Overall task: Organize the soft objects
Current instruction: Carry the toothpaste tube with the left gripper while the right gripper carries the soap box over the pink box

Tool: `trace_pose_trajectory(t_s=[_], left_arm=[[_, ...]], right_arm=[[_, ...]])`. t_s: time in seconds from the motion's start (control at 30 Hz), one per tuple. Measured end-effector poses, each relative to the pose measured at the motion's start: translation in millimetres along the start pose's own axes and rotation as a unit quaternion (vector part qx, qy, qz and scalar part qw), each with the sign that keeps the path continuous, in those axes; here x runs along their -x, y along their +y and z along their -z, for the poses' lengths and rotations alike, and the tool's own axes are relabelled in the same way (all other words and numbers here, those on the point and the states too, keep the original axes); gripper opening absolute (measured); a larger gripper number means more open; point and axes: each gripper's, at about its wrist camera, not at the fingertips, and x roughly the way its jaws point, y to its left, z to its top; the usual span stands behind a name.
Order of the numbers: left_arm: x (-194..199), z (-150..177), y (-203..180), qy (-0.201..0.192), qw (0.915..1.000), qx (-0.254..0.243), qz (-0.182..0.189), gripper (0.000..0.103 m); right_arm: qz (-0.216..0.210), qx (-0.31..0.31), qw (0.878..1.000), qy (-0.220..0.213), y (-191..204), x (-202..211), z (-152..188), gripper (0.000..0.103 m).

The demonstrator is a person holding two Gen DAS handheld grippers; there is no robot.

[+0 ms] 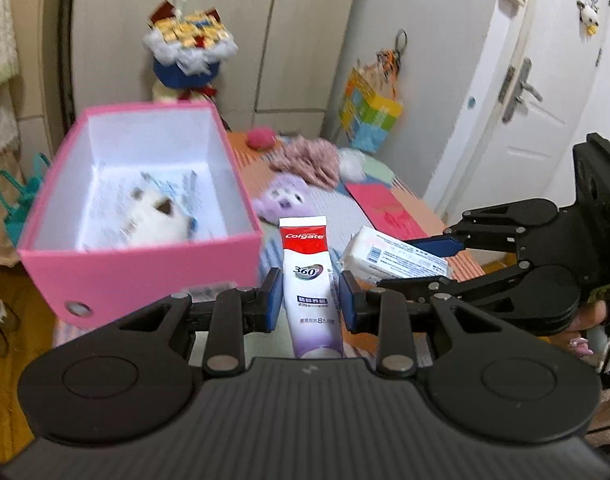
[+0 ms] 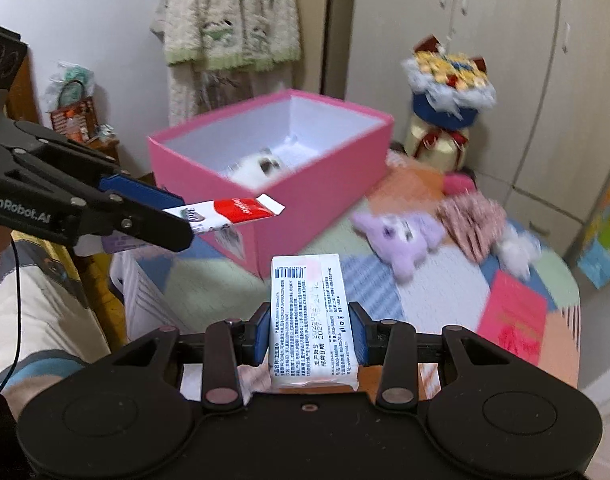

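My left gripper (image 1: 309,300) is shut on a white, red and purple Colgate toothpaste tube (image 1: 311,280), held in the air in front of the open pink box (image 1: 145,276). It also shows in the right wrist view (image 2: 181,218) with the tube (image 2: 233,212). My right gripper (image 2: 309,334) is shut on a white tissue pack (image 2: 309,312), held above the bed; the pack also shows in the left wrist view (image 1: 393,258). A white plush cat (image 1: 157,222) lies inside the box. A purple plush (image 2: 401,236), a pink patterned cloth (image 2: 473,216) and a white fluffy ball (image 2: 517,250) lie on the bed.
A patchwork quilt (image 2: 437,300) covers the bed, with a red envelope (image 2: 513,320) on it. A pink ball (image 1: 260,138) and a bouquet (image 1: 189,52) stand at the far end. A colourful bag (image 1: 369,112) hangs by the wardrobe. A door (image 1: 545,80) is on the right.
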Motion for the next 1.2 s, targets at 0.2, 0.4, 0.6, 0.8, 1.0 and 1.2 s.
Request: trace_pose_trajectory(t_s=[0.2, 0.4, 0.6, 0.8, 1.0, 1.2], left_arm=[[17.1, -23.2, 25.0, -0.018, 0.9997, 0.009, -0.012, 0.029], [19.7, -49.1, 55.0, -0.028, 0.9994, 0.013, -0.016, 0.029], [-1.1, -71.2, 86.3, -0.024, 0.9991, 0.024, -0.024, 0.029], [-39.0, -85.5, 119.6, -0.011, 0.9983, 0.036, -0.045, 0.029], [-79.6, -93.7, 148.8, 0.019, 0.9965, 0.055, -0.06, 0.029], [-114.9, -105.0, 162.7, 0.057, 0.9929, 0.033, -0.099, 0.029]], right_arm=[[-0.004, 0.024, 1.0, -0.016, 12.4, -1.1, -37.1, 0.045], [-0.001, 0.049, 0.999, -0.021, 22.5, -12.6, -81.5, 0.045], [-0.006, 0.052, 0.998, -0.028, 22.8, -40.5, -115.3, 0.045], [0.004, 0.045, 0.999, -0.012, 12.8, -87.1, -143.4, 0.045], [0.001, 0.038, 0.999, 0.009, 6.3, -128.0, -160.1, 0.045], [0.012, 0.046, 0.998, 0.036, -1.8, -174.4, -171.1, 0.045]])
